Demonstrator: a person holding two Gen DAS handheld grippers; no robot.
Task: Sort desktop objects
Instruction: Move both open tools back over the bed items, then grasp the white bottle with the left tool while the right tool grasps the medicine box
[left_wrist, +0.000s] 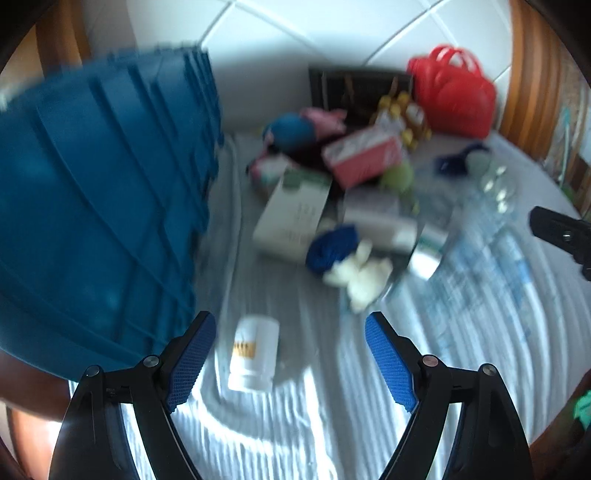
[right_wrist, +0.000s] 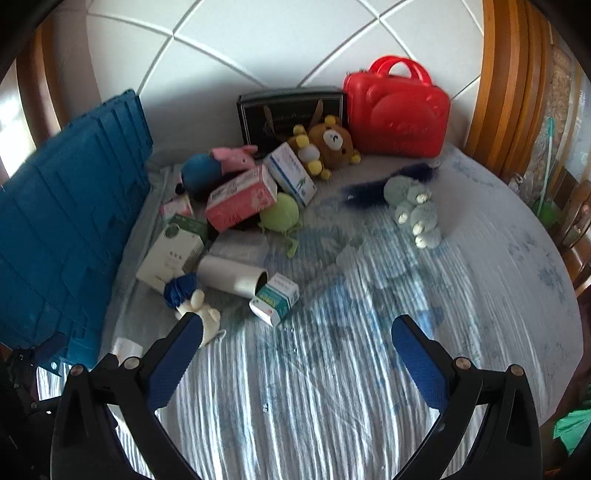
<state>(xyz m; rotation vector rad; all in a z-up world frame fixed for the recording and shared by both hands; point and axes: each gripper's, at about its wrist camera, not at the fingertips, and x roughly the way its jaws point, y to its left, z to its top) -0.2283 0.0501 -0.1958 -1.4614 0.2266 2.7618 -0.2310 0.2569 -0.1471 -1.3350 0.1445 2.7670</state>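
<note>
Blue ribbed plastic fills the left of both views: a large blue crate (right_wrist: 70, 218) standing at the left edge of the round worktop (right_wrist: 369, 369), which is covered with a pale striped cloth. Nearly everything to be sorted lies in one loose heap beside it, so by my reading the sorting has hardly begun.

The heap holds a white-and-green carton (right_wrist: 171, 254), a pink box (right_wrist: 242, 197), a blue-striped white box (right_wrist: 291, 171), a small green-and-white box (right_wrist: 275, 299), a white tube (right_wrist: 231, 275), a blue round plush (right_wrist: 201, 171) with a pink plush (right_wrist: 232, 157) on it, a green plush (right_wrist: 282, 214), a brown bear plush (right_wrist: 334, 142) and a yellow-footed toy (right_wrist: 308, 149). A blue-and-cream plush (right_wrist: 192, 299) lies nearest the right tongs. Apart to the right are a pale green caterpillar plush (right_wrist: 413, 210) and a dark blue furry strip (right_wrist: 384, 184). At the back stand a black box (right_wrist: 288, 114) and a red carry case (right_wrist: 397, 110).

A white bottle (left_wrist: 255, 354) with a yellow label lies alone on the cloth, just ahead of the left tongs (left_wrist: 291, 354), whose blue-padded jaws are spread wide and hold nothing. The right tongs (right_wrist: 297, 362) are likewise wide apart and empty, over bare cloth. I cannot see whether the crate contains anything; boxes and toys are still mixed, so practically the whole job seems left.
</note>
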